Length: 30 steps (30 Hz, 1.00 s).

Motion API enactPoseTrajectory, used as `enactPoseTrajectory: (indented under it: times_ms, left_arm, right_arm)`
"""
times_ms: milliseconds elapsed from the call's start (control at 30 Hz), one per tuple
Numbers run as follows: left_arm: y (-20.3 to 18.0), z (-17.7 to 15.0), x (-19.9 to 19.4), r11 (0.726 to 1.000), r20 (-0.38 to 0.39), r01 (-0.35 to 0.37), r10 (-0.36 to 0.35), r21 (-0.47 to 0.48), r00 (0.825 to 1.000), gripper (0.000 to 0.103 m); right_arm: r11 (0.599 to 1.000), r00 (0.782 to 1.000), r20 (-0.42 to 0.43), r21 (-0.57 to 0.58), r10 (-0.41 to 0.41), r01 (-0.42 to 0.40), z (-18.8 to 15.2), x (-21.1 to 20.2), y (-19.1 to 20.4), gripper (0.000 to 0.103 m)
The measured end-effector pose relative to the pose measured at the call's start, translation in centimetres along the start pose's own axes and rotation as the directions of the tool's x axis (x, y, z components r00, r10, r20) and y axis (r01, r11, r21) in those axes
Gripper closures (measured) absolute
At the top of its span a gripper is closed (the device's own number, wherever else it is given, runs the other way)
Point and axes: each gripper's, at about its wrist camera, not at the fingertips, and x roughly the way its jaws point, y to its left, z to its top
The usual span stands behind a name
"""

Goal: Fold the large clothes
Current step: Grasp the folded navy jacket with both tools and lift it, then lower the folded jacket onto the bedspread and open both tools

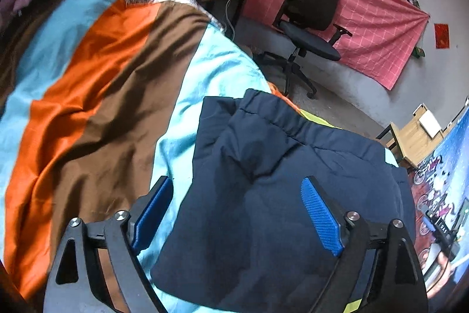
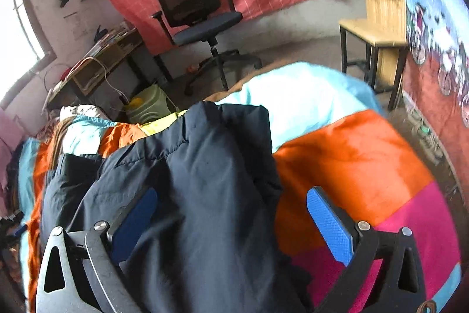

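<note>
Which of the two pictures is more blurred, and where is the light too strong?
Right wrist view: softer, the table and blanket edges smeared, the window blown out white. Left wrist view: sharper, the jacket seams crisp, no glare; both bend at the rim.

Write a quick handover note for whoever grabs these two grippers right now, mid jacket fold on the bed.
Left gripper: open, holding nothing, over the near part of the navy jacket.
Right gripper: open, holding nothing, over the same jacket.
Jacket: bunched in a partly folded heap on the striped bedspread, with loose layers at its left in the right wrist view.
Done: some folds seem made; how many is unclear.
Left: probably regrip an edge, square up the heap and finish the fold.
</note>
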Motion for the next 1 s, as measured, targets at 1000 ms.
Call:
enactPoseTrajectory:
  times_ms: [1000]
  left_arm:
    - [-11.3, -8.9, -14.4, 0.941, 0.424, -0.097, -0.053, 0.325, 0.904, 0.003]
  right_arm:
    - [0.959, 0.95, 0.287, -0.28, 0.12, -0.037, -6.2, -16.7, 8.9, 0.0]
